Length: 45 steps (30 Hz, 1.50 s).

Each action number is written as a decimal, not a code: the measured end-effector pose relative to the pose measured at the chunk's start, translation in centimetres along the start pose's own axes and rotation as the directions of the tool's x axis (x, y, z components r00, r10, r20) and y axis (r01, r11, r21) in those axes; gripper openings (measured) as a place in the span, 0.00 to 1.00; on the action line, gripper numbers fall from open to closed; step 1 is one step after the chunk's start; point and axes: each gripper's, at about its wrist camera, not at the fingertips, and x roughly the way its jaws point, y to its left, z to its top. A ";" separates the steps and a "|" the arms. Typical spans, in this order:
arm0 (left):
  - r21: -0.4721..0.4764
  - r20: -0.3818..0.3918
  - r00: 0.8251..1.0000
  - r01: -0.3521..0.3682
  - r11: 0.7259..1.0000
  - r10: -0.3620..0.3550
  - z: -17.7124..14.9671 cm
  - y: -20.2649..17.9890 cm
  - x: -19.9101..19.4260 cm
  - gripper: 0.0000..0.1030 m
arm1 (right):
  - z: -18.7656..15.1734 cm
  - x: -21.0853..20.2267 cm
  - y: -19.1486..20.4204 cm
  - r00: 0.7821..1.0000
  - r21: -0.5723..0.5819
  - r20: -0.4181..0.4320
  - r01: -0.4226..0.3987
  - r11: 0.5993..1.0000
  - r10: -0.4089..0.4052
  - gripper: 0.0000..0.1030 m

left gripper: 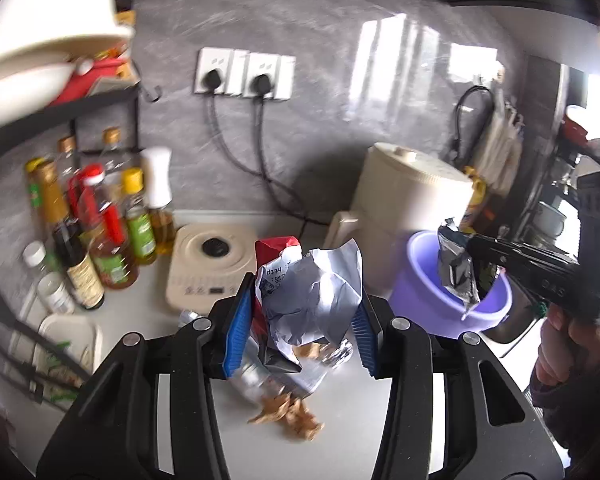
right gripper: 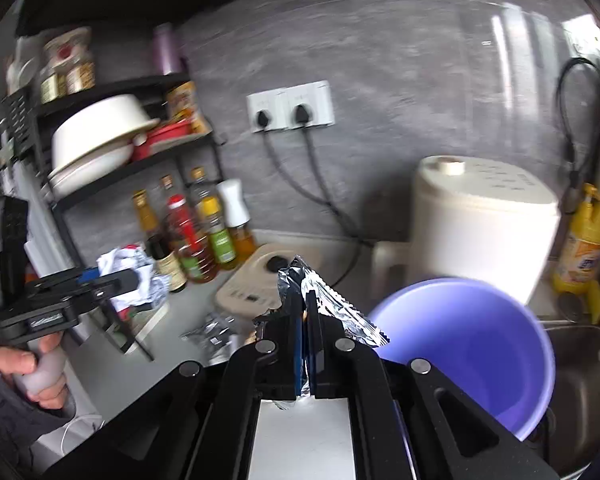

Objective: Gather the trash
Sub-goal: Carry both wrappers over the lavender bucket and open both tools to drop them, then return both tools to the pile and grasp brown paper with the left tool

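My left gripper point(left gripper: 300, 320) is shut on a crumpled red and white wrapper point(left gripper: 312, 292), held above the counter; it also shows in the right wrist view point(right gripper: 132, 276). My right gripper point(right gripper: 306, 312) is shut on a silver foil wrapper point(right gripper: 332, 304), held just left of the purple bucket point(right gripper: 480, 344). In the left wrist view that foil wrapper point(left gripper: 456, 272) hangs over the bucket's rim point(left gripper: 428, 300). Brown scraps point(left gripper: 292, 420) and a clear plastic piece point(left gripper: 256, 380) lie on the white counter below my left gripper. More foil trash point(right gripper: 212, 334) lies on the counter.
A beige induction cooker point(left gripper: 208, 264) sits behind the trash, a white rice cooker point(left gripper: 412, 200) behind the bucket. Sauce bottles point(left gripper: 100, 232) crowd the left under a black shelf rack point(right gripper: 112, 160). A steel sink point(right gripper: 580, 380) and a yellow detergent bottle point(right gripper: 586, 240) are at right.
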 end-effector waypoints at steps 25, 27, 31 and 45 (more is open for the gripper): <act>0.134 -0.052 0.954 0.299 0.945 -0.294 3.2 -9.6 6.7 0.45 | -2.0 -4.6 -9.8 0.935 0.133 0.019 0.348 0.928 -0.353 0.73; 0.137 -0.065 0.944 0.329 0.934 -0.323 3.7 -10.6 7.2 0.45 | -2.9 -6.2 -10.5 0.928 0.182 0.028 0.362 0.914 -0.372 0.77; 0.168 -0.117 0.924 0.380 0.910 -0.364 3.8 -13.7 9.1 0.46 | -5.1 -8.4 -11.1 0.915 0.230 0.032 0.385 0.894 -0.403 0.82; 0.078 -0.103 0.928 0.367 0.927 -0.359 3.3 -11.9 8.5 0.94 | -9.9 -10.0 -9.7 0.920 0.319 0.008 0.369 0.873 -0.391 0.89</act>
